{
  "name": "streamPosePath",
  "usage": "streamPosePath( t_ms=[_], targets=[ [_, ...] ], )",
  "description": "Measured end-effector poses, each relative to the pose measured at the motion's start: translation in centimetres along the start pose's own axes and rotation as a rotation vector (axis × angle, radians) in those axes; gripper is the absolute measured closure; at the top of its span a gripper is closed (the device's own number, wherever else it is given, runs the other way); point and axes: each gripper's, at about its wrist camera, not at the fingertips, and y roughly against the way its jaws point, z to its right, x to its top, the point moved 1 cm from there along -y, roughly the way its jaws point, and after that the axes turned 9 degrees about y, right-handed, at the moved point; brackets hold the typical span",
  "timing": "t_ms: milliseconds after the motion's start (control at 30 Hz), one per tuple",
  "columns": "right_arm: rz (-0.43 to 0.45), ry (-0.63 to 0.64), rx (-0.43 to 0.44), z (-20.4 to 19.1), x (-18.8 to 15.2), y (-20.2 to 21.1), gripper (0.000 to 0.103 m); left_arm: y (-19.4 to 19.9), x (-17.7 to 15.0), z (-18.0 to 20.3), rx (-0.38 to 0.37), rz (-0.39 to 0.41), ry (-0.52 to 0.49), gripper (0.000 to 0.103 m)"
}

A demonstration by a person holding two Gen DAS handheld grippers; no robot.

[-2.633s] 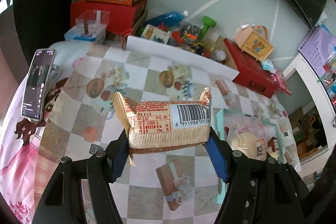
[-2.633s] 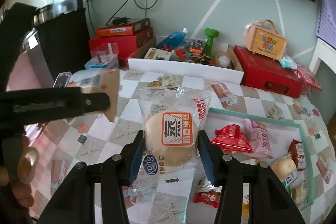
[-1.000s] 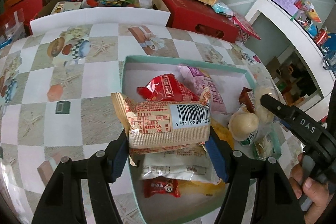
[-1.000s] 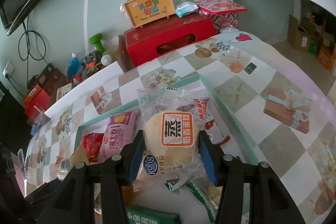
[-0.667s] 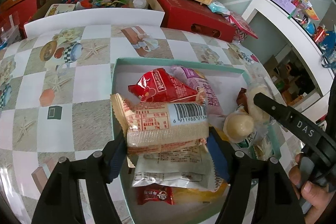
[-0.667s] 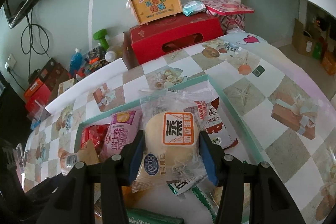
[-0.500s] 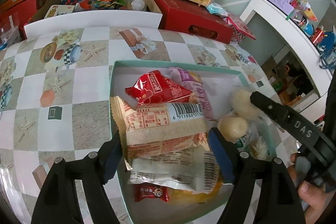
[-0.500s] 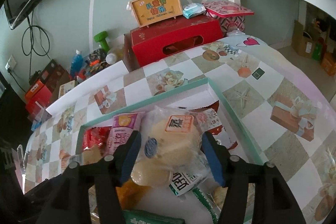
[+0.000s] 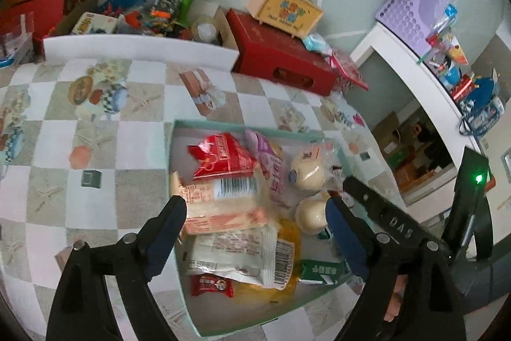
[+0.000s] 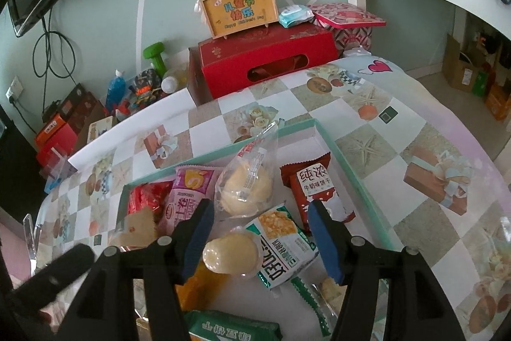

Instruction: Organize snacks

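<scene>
Snacks: two bun packs (image 10: 244,190) in tray (image 10: 351,168) | both hand-held grippers (image 9: 255,226) (image 10: 258,232) open, holding nothing

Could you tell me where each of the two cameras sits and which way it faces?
Left wrist: on the left gripper, angled down at the mint-rimmed tray of snacks; its open fingers, the right gripper and a hand show.
Right wrist: on the right gripper, angled down over the tray; its open fingers show.
Shared: the tray, the red cardboard box.
</scene>
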Motion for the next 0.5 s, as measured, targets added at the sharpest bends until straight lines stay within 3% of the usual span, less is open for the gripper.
streamPosePath(
  t_ms=[133,333,467,500],
  targets=[
    [-0.003,0.024,-0.001,-0.7,0.0,0.2,0.037,0.8,0.6,-1.4,0.081,0.057,0.027,0.008],
    [-0.012,0.079,0.018,-2.5,-0.2,0.0,0.017,0.6,1.1,-5.3,0.36,0.111,0.079,0.0],
    [-0.01,0.122,0.034,-3.8,-0.3,-0.1,0.0,0.7,1.2,-7.5,0.42,0.115,0.121,0.0],
    [-0.004,0.138,0.039,-4.3,-0.3,-0.1,0.0,0.8,1.1,-7.6,0.427,0.117,0.121,0.0]
  ],
)
